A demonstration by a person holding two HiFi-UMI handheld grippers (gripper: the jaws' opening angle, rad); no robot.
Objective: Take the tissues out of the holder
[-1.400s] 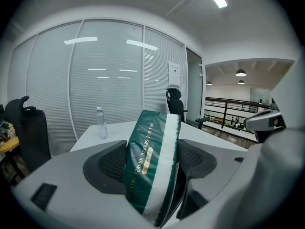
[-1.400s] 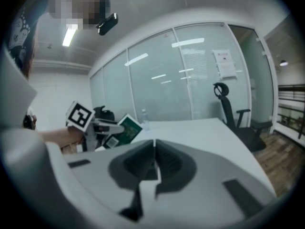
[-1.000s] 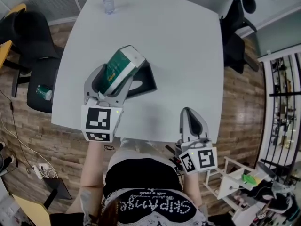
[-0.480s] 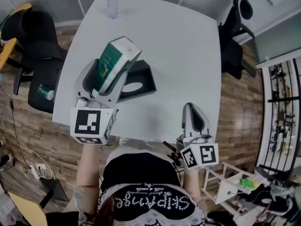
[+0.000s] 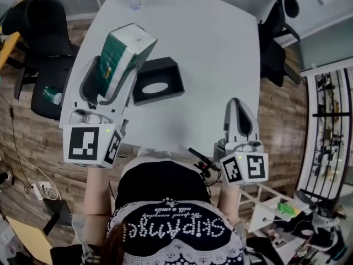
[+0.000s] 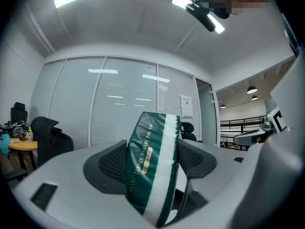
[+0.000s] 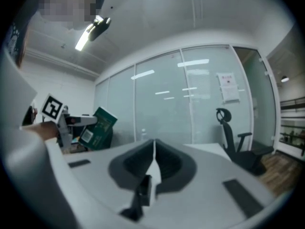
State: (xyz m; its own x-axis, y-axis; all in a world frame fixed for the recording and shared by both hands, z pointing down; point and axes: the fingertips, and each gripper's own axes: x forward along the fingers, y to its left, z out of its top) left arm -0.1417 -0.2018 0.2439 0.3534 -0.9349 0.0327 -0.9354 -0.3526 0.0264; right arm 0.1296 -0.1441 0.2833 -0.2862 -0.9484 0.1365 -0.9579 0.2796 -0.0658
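The tissue pack (image 5: 124, 57) is pinched between the wide-spread jaws of our left gripper (image 5: 113, 73). Its long axis runs out along them, and it is raised clear of the black holder (image 5: 158, 80), which lies on the table (image 5: 220, 54) to its right. Our right gripper (image 5: 240, 117) is well apart, its jaws pressed together on nothing.
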